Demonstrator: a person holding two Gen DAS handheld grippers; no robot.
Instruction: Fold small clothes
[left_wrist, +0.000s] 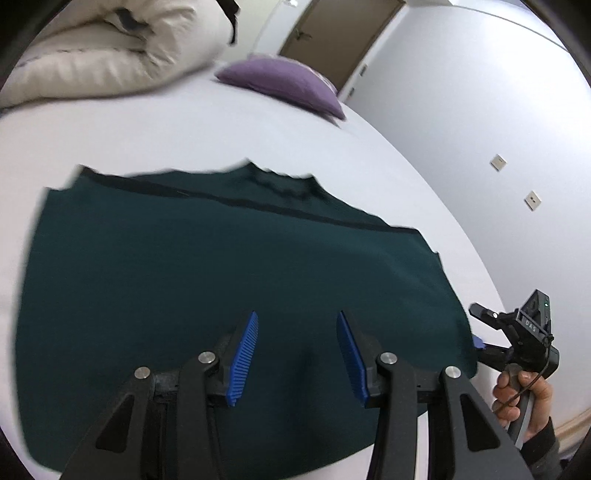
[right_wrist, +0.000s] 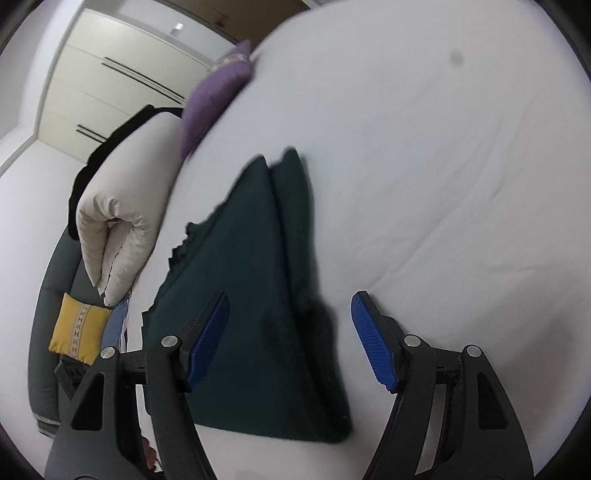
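A dark green garment (left_wrist: 221, 280) lies flat on the white bed sheet (left_wrist: 184, 136), partly folded with layered edges; it also shows in the right wrist view (right_wrist: 255, 295). My left gripper (left_wrist: 297, 325) is open and empty, hovering above the near part of the garment. My right gripper (right_wrist: 290, 306) is open and empty, over the garment's near right edge. The right gripper also shows in the left wrist view (left_wrist: 517, 332), held by a hand at the garment's right edge.
A folded cream duvet (left_wrist: 103, 48) and a purple pillow (left_wrist: 284, 85) lie at the far side of the bed. A grey sofa with a yellow cushion (right_wrist: 79, 334) stands beside the bed. White wall (left_wrist: 480, 110) runs along the right.
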